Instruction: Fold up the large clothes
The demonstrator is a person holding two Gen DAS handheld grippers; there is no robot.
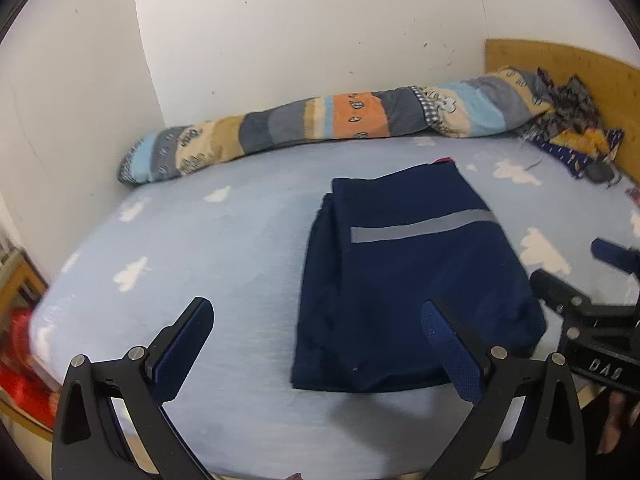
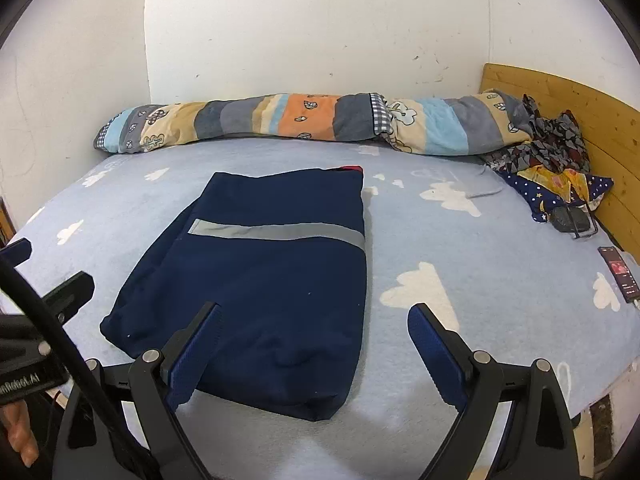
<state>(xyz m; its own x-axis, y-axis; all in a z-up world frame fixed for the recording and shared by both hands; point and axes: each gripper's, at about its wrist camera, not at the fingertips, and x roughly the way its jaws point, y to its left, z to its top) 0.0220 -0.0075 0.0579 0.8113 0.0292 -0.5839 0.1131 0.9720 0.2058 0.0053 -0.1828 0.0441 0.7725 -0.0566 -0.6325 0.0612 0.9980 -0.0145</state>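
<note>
A navy garment point(image 1: 408, 280) with a grey reflective stripe lies folded into a flat rectangle on the light blue bed sheet point(image 1: 200, 248). It also shows in the right wrist view point(image 2: 260, 288). A bit of red shows at its far edge. My left gripper point(image 1: 316, 320) is open and empty, above the garment's near left edge. My right gripper point(image 2: 314, 322) is open and empty, above the garment's near right edge. The right gripper also shows at the right side of the left wrist view point(image 1: 580, 280), and the left gripper at the left side of the right wrist view point(image 2: 48, 272).
A long striped rolled blanket point(image 2: 304, 122) lies along the white wall. Crumpled patterned clothes point(image 2: 552, 168) and a dark object sit by the wooden headboard point(image 2: 580, 112). A phone point(image 2: 620, 274) lies at the bed's right edge. Something red point(image 1: 20, 360) sits off the bed's left.
</note>
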